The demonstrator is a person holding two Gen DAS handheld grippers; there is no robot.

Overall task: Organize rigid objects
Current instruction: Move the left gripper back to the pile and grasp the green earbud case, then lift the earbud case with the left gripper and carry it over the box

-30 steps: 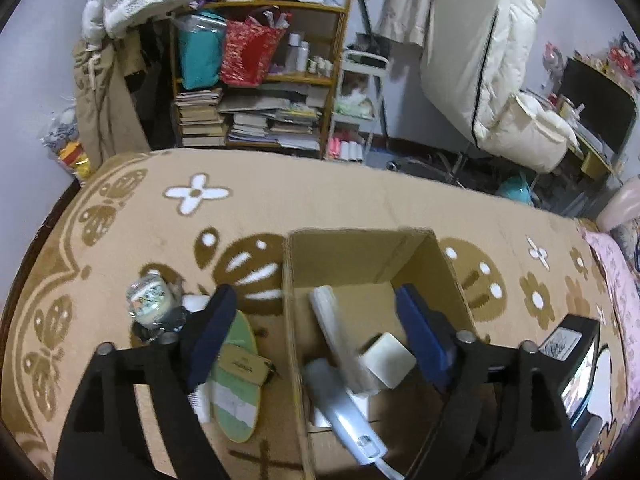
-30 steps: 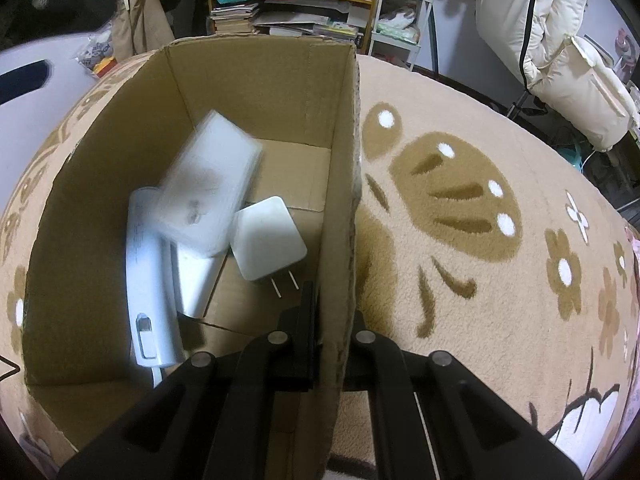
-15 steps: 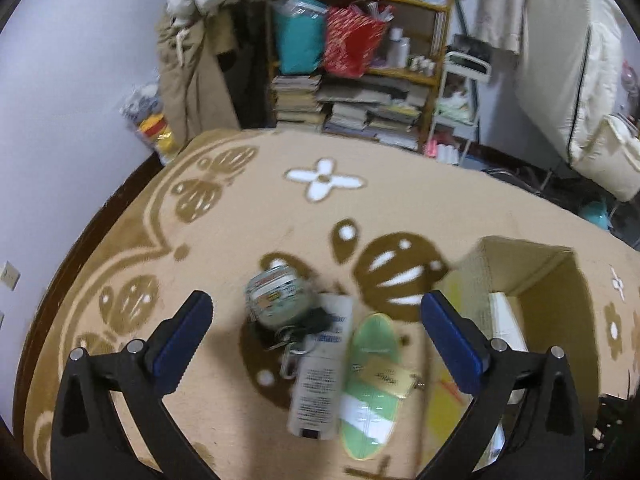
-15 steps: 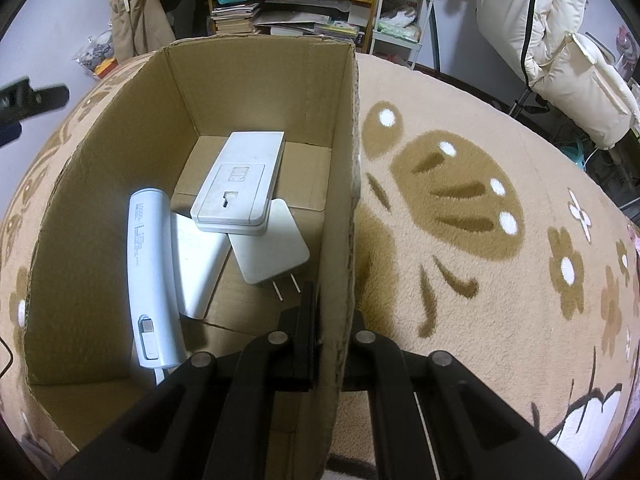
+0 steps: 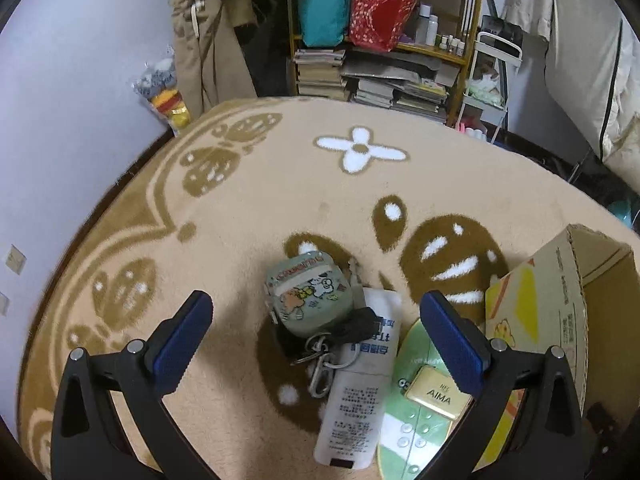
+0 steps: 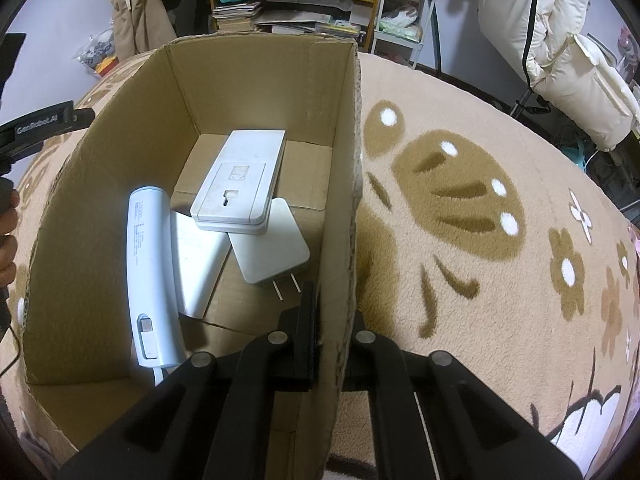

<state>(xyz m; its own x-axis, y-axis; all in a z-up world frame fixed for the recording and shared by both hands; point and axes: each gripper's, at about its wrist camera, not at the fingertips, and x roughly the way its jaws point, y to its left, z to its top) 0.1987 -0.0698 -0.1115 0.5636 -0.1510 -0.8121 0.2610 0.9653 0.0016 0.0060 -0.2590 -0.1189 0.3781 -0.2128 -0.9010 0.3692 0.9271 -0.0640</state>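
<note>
My left gripper (image 5: 318, 336) is open wide above a pile on the rug. Under it lie a green cartoon pouch (image 5: 310, 294) with a key ring (image 5: 320, 364), a white tube (image 5: 362, 384) and a green oval board (image 5: 416, 420) bearing a gold tag (image 5: 438, 394). Its pads touch none of them. My right gripper (image 6: 320, 304) is shut on the right wall of the cardboard box (image 6: 340, 184). Inside the box lie a white flat panel (image 6: 240, 184), a white plug adapter (image 6: 272, 254), a white power bank (image 6: 154, 272) and a white slab (image 6: 196, 268).
The box (image 5: 560, 304) stands just right of the pile. The patterned beige rug (image 5: 280, 184) spreads toward a crowded bookshelf (image 5: 380, 40) and a wall at the back. A hand (image 6: 6, 240) and the left gripper's body (image 6: 40, 128) show past the box's left wall.
My left gripper swung left from over the box to the pile on the rug, jaws widening. The white panel it released dropped into the box and settled. The right gripper stayed put.
</note>
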